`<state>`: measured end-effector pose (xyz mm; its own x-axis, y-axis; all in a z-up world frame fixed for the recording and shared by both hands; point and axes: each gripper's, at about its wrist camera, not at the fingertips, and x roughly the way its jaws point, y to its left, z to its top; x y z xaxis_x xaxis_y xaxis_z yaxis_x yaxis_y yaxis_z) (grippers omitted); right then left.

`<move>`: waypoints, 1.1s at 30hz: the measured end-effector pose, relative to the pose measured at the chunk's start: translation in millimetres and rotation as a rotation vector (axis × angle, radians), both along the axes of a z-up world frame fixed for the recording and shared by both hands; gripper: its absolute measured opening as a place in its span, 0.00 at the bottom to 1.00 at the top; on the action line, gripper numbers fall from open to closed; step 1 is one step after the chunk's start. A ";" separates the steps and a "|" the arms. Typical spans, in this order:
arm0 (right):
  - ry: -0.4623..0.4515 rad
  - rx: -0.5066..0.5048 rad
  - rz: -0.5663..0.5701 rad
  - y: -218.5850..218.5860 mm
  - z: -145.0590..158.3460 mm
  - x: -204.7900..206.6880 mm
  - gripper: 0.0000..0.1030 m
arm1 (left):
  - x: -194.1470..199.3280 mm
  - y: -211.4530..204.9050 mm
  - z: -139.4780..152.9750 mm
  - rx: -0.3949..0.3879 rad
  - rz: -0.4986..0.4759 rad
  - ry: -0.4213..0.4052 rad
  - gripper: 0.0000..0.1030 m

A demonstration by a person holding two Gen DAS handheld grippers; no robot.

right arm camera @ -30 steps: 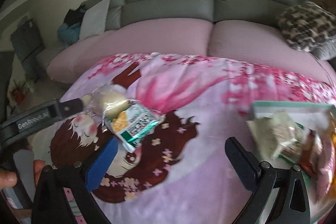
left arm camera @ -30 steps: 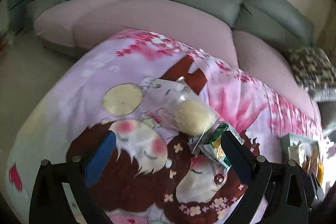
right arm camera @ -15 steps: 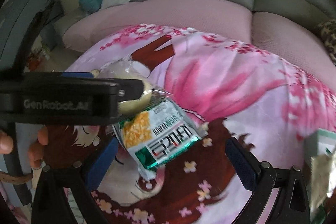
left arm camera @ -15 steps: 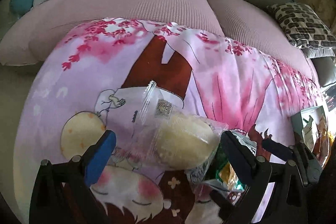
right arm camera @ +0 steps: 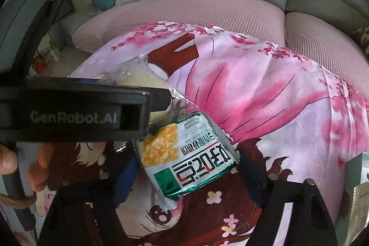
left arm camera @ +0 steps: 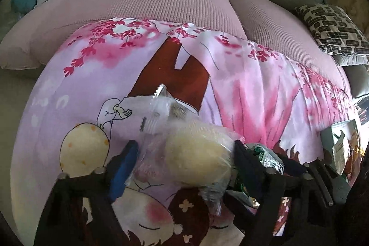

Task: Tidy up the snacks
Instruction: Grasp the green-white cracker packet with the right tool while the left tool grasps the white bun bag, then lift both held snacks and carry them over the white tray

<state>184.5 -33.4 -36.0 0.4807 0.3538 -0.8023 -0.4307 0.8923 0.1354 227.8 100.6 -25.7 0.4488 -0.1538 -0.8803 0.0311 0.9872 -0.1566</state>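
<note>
Side by side, both grippers are lowered over a table draped in a pink cartoon-print cloth [left arm camera: 265,89], each with a snack between its fingers. The left gripper [left arm camera: 184,161] straddles a clear-wrapped bun [left arm camera: 198,160], a pale yellow round in a crinkled transparent bag that lies on the cloth. Its jaws are closing; the blue pad on one side sits against the loose wrapper and the dark finger on the other side is at the bun's edge, though whether they press firmly cannot be told. The right gripper [right arm camera: 184,167] frames a green-and-white snack packet [right arm camera: 186,153] printed with yellow pieces and bold characters, lying flat on the cloth just beside the bun [right arm camera: 140,77]. Its jaws are closing too, and both fingers stand at the packet's side edges. In the right wrist view the left gripper's dark body crosses the frame at left, held by a person's hand [right arm camera: 34,160]. A pale green box [left arm camera: 341,142] with more snacks sits at the cloth's far right edge, apart from both packets. Behind the table stands a sofa [left arm camera: 161,4] with pink seats.
</note>
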 end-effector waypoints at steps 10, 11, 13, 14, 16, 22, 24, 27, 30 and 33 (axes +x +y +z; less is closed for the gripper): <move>-0.010 0.048 -0.056 -21.1 12.9 -13.8 0.72 | -30.3 4.1 18.9 -0.030 0.104 -0.050 0.67; -0.014 0.057 -0.072 -27.2 17.1 -19.1 0.72 | -37.5 2.9 23.8 -0.037 0.115 -0.065 0.67; -0.023 0.062 -0.093 -34.8 22.5 -26.6 0.72 | -47.3 -1.4 30.5 -0.053 0.126 -0.085 0.67; -0.033 0.057 -0.108 -41.0 26.7 -33.2 0.72 | -54.2 -6.8 35.5 -0.060 0.127 -0.098 0.67; -0.044 0.051 -0.128 -49.2 31.8 -40.4 0.72 | -61.8 -16.0 41.7 -0.059 0.126 -0.112 0.67; -0.079 0.050 -0.228 -88.6 51.6 -67.0 0.72 | -86.2 -51.8 58.7 -0.105 0.112 -0.147 0.67; -0.085 0.068 -0.275 -105.9 56.3 -75.9 0.72 | -94.6 -66.4 61.0 -0.126 0.101 -0.151 0.67; -0.092 0.095 -0.355 -137.6 61.1 -90.7 0.72 | -106.2 -92.5 63.1 -0.154 0.069 -0.157 0.67; -0.100 0.093 -0.453 -173.4 64.8 -105.2 0.72 | -115.0 -119.8 65.7 -0.178 0.019 -0.170 0.67; -0.104 0.076 -0.545 -207.0 66.4 -118.6 0.72 | -121.9 -148.6 66.9 -0.188 -0.031 -0.173 0.67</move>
<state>65.9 -240.4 30.4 0.6858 0.0865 -0.7227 0.0760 0.9790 0.1893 105.9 -47.9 41.2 0.5831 -0.3232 -0.7454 0.1033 0.9395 -0.3265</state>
